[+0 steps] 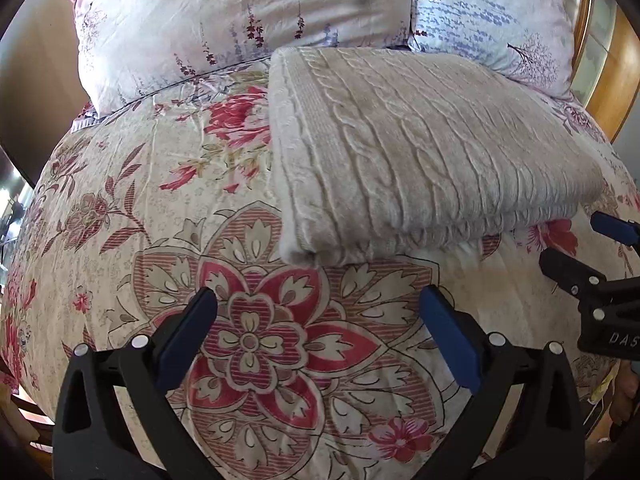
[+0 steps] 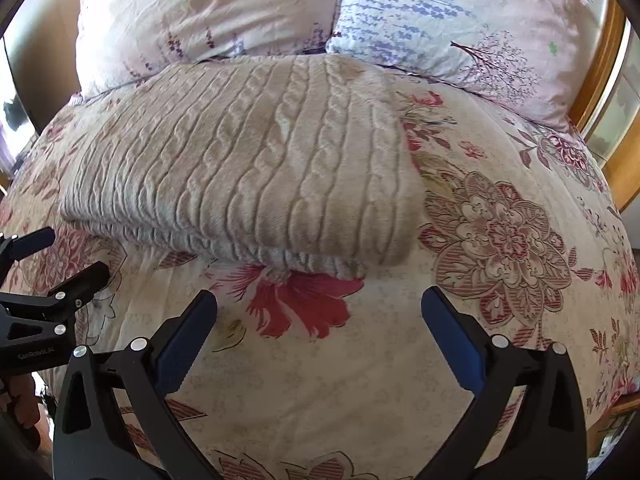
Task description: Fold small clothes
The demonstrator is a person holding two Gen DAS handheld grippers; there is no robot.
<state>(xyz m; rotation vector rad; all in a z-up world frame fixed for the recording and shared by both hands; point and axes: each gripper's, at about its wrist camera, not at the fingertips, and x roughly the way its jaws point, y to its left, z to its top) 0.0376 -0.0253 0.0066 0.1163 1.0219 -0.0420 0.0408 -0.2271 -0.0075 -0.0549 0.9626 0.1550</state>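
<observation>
A cream cable-knit sweater [image 1: 420,152] lies folded into a thick rectangle on the floral bedspread [image 1: 140,220]; it also shows in the right wrist view [image 2: 248,160]. My left gripper [image 1: 318,300] is open and empty, just short of the sweater's near left corner. My right gripper [image 2: 318,300] is open and empty, just short of the sweater's near right edge. Each gripper shows in the other's view: the right one [image 1: 576,248] at the right edge, the left one [image 2: 72,256] at the left edge.
Two floral pillows [image 1: 240,20] [image 1: 492,16] lie behind the sweater at the head of the bed. A wooden bed frame [image 2: 600,60] runs along the right. The bedspread drops off at the left side.
</observation>
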